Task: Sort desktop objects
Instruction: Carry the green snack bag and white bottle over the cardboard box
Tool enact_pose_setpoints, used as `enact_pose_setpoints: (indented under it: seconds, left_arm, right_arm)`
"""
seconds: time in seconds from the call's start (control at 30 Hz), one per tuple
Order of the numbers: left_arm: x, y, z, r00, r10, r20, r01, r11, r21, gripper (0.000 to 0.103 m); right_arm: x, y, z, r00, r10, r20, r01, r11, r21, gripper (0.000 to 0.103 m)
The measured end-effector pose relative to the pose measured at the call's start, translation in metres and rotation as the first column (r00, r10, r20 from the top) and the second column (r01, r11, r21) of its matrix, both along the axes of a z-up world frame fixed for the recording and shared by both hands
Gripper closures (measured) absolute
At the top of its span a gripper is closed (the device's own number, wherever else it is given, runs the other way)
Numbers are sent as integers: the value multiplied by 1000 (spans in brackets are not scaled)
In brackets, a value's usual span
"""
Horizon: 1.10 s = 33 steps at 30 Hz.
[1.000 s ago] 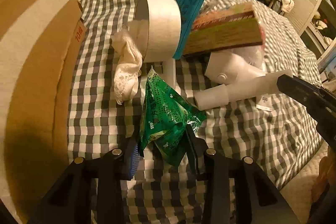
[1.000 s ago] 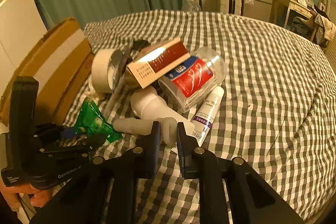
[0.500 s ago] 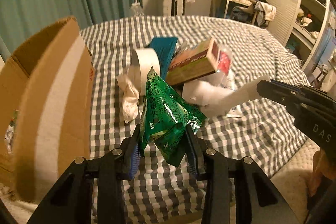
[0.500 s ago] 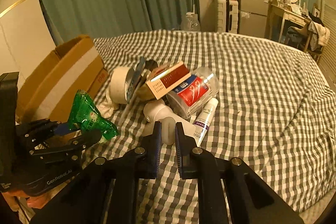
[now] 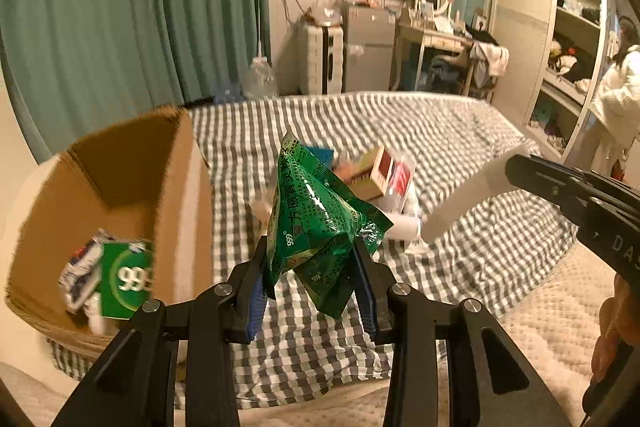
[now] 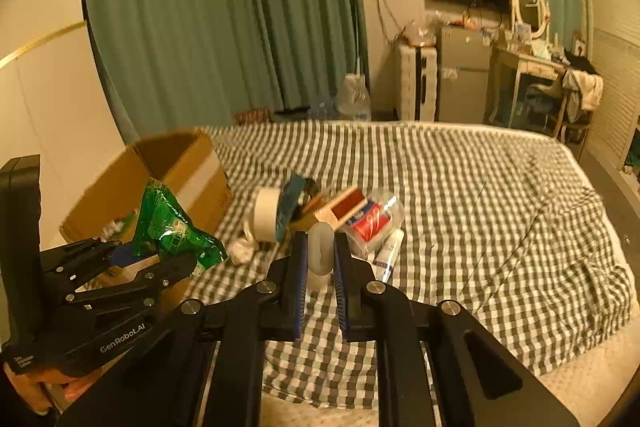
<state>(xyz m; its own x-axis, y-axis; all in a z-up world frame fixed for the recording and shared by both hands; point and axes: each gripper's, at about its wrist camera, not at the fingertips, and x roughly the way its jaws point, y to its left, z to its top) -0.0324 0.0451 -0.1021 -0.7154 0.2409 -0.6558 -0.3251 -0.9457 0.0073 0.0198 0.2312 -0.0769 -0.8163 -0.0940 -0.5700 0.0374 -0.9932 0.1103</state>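
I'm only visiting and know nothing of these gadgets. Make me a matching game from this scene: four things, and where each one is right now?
Things:
1. green packet
2. white plastic piece
3. roll of tape
4. green 999 carton

Places:
A. inside the cardboard box
B. in the left gripper
C. on the checked cloth
D. in the right gripper

Pairs: 1-B, 2-D, 3-C, 4-A

2 hand-held grippers (image 6: pixel 319 267) (image 5: pixel 312 267), 1 cardboard box (image 5: pixel 120 163), 1 tape roll (image 6: pixel 266 213).

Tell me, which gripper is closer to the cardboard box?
Left. The left gripper, shut on the green packet, hangs right beside the cardboard box. The right gripper, holding a white tube, is farther off, near the pile.
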Motion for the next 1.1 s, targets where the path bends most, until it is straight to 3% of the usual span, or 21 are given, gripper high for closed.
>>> enact_pose_setpoints:
  seconds: [0.23,0.6,0.9,1.1]
  left_arm:
    - [22,-25,38,996,20,-86,-17,999,43,65]
    - [48,-55,93,980,29,-197,-13,996,83,65]
    - [60,-96,126,963,64,-262,-41,995,93,65]
    - [53,-125,136,958,116,-262,-85,989,124,65]
  right_arm:
    - [38,-16,45,992,-70,-108,75,996,44,92]
    - [76,-53,105,971,-81,-226,111,986,122,92]
    - [86,-96,141,959,-42,-279,87,984,153,92]
    - [81,-126,156,953,-11,-303,68,982,177,92]
